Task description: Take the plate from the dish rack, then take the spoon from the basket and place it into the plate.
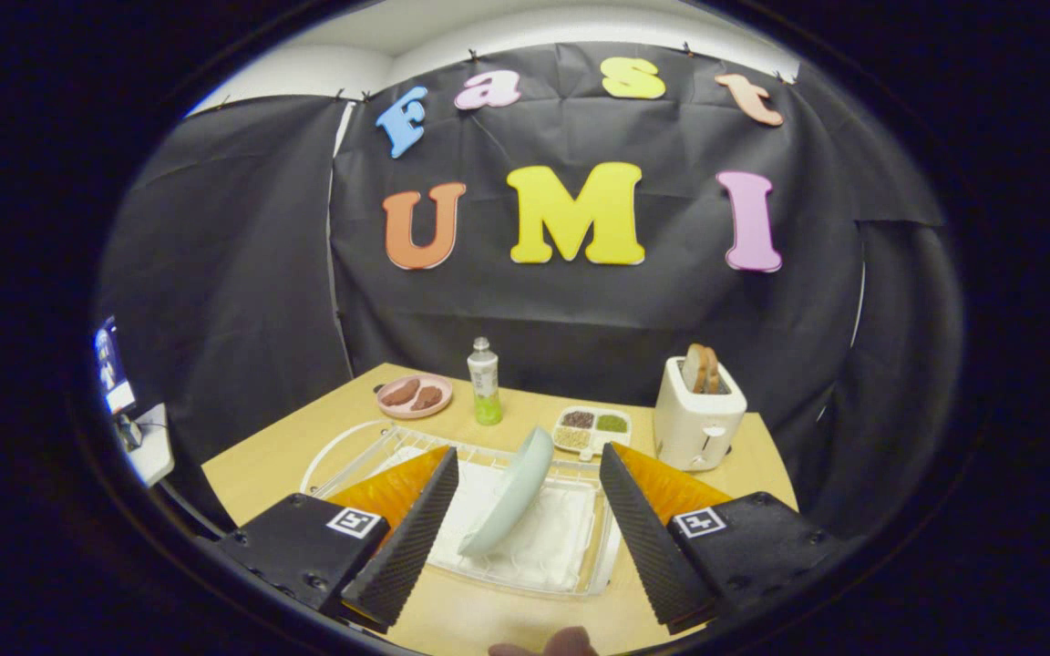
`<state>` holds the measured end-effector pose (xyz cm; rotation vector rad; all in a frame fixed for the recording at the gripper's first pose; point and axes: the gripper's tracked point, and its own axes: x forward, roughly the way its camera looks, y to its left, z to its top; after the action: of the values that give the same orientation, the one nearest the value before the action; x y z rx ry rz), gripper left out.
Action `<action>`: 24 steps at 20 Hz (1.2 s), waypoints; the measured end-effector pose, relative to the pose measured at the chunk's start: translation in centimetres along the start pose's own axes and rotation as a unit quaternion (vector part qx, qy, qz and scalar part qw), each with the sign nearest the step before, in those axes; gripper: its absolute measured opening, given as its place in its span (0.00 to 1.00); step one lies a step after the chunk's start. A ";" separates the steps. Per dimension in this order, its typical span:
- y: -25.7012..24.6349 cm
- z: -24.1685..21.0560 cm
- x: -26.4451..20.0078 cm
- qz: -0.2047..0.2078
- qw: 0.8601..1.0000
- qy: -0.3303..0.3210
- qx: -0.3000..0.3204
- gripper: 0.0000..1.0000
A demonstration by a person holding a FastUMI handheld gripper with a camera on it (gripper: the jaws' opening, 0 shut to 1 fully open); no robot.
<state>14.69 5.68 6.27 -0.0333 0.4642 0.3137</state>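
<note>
The tool (525, 519) was held released, its two fingers spread wide and touching nothing. Between the fingers, one pale green plate (509, 497) was seen standing tilted on edge in the dish rack (580, 569), a single clear wire rack with a white liner. The plate was judged to be stiff, smooth and probably slippery, light enough for one tool yet breakable if dropped; its upper rim, standing free of the rack, was considered the best place to be pinched. Beyond the rack, one divided tray of grains (591, 428) was set on the desk (288, 456), with one white toaster (698, 415) beside it holding toast. Further beyond the rack, one bottle (485, 383) and one pink dish (414, 396) carrying two brown pieces were noted. No spoon or basket could be made out near the rack.
</note>
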 end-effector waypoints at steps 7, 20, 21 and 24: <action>0.4 0.3 5.8 0.008 0.989 0.146 0.026 1.00; -0.2 -5.6 11.7 -0.054 0.951 0.279 0.119 0.85; 0.2 -6.1 11.8 -0.050 0.948 0.288 0.127 0.83; 0.5 -6.5 11.9 -0.054 0.942 0.298 0.143 0.69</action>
<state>21.76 8.92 -4.85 0.1337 1.1027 0.1199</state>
